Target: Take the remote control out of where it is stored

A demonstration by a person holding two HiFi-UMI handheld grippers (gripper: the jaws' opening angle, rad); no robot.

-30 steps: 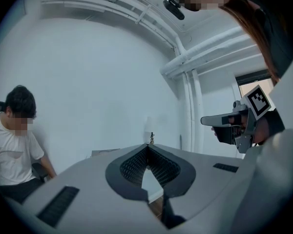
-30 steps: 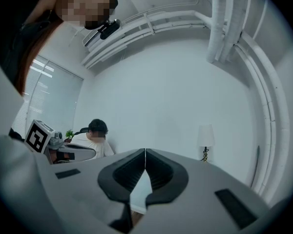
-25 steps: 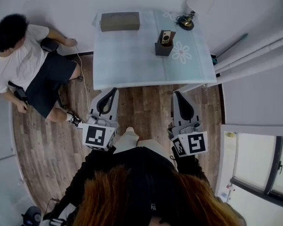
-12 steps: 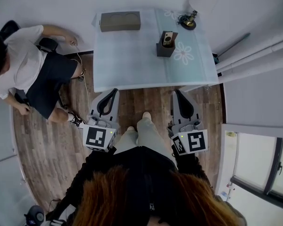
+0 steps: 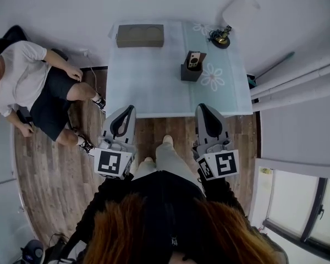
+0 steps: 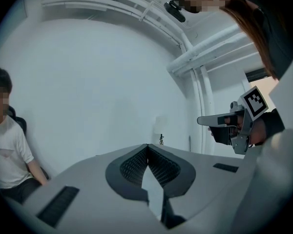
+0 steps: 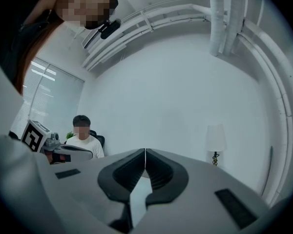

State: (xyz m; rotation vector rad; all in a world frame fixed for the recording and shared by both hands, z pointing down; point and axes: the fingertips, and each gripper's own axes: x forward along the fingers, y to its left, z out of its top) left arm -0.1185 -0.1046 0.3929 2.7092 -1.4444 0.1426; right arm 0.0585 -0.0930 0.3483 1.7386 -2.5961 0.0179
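Note:
The remote control [image 5: 194, 60] is a light slab with a dark round button. It stands upright in a dark square holder [image 5: 190, 71] on the pale blue table [image 5: 154, 81], right of centre. My left gripper [image 5: 130, 109] and right gripper [image 5: 203, 107] are held side by side, their tips at the table's near edge, well short of the holder. Both are shut with nothing between the jaws, as the left gripper view [image 6: 147, 146] and the right gripper view [image 7: 145, 150] show. Neither gripper view shows the remote.
An olive-brown box [image 5: 140, 36] lies at the table's far left, and a small lamp [image 5: 220, 36] stands at its far right corner. A person in a white shirt [image 5: 22, 84] sits on the wooden floor left of the table. A white wall lies beyond.
Both grippers have moved forward to the table's near edge, still shut. The seated person at the left has shifted and drawn a leg up.

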